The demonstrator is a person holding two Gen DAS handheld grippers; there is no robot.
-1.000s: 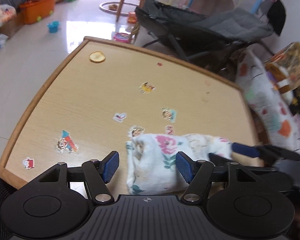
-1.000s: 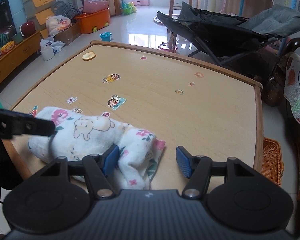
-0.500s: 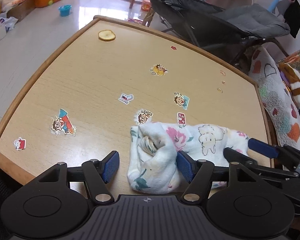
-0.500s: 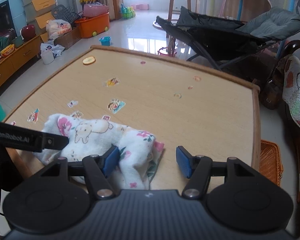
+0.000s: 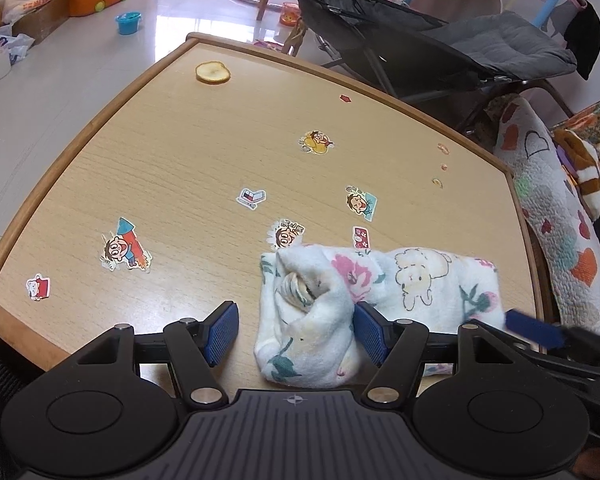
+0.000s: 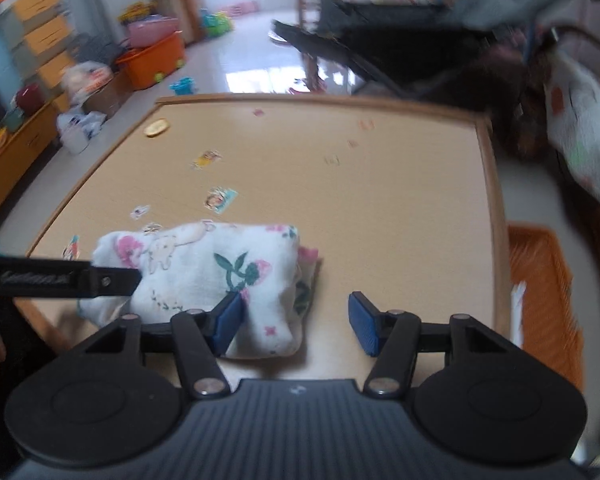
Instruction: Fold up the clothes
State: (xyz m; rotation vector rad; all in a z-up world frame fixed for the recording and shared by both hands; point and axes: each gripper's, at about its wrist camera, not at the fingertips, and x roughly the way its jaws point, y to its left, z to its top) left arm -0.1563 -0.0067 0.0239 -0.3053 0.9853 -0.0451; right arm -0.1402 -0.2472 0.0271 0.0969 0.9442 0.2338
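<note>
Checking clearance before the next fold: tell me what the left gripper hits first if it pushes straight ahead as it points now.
Most likely the near end of the floral garment, bunched between the open fingers of the left gripper; below it lies the table.

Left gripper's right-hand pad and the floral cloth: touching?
Touching. In the left wrist view the right-hand pad of the left gripper sits against the bundled floral cloth; the other pad stands clear of it over bare table.

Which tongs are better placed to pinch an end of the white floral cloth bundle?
Probably the left tongs: the white floral cloth bundle fills more of their open gap.
</note>
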